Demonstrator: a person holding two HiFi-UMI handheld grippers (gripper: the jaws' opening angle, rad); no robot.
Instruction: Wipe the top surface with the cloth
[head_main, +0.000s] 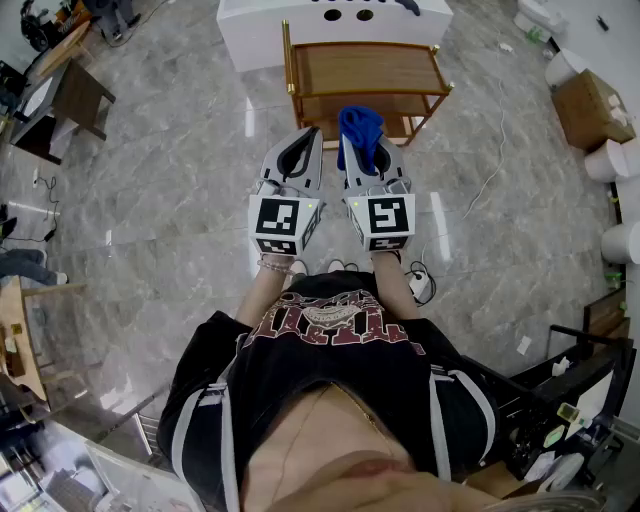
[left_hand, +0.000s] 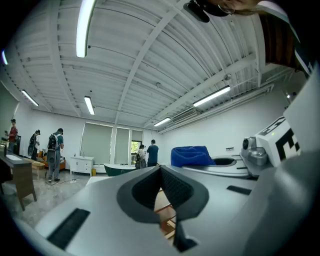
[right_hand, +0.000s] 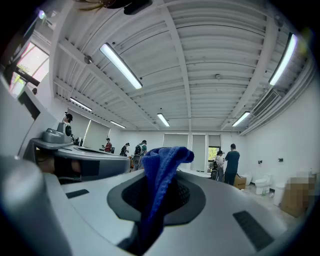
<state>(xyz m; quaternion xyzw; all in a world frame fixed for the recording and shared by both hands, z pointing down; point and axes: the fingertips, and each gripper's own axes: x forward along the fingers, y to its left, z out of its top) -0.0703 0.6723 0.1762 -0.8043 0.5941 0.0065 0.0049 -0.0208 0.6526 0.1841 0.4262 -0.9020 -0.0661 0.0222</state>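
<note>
In the head view the two tongs are held side by side, close together, in front of a wooden cart (head_main: 365, 68) that stands on the grey marble floor (head_main: 170, 190). The left tongs (head_main: 312, 133) have their tips pressed together with nothing between them. The right tongs (head_main: 362, 146) are clamped on a blue cloth (head_main: 360, 125), which bunches up above the tips and shows against the near side of the cart. The cloth is not on the cart's top shelf, which is bare wood. A white cabinet (head_main: 260, 30) stands behind the cart.

In the left gripper view the left tongs (left_hand: 160, 169) are clenched, tip against tip, and empty; a bit of the cart's wooden frame (left_hand: 165, 210) shows through the gap behind the tips. The blue cloth (left_hand: 192, 156) and the right tongs (left_hand: 220, 162) show just beside them, to the right.

In the right gripper view the right tongs (right_hand: 161, 176) are closed tight on the cloth (right_hand: 167, 156). It stands up out of the tips in a folded lump, and a strip of it hangs down between the jaws. People (right_hand: 231, 162) stand far off across the room.
</note>
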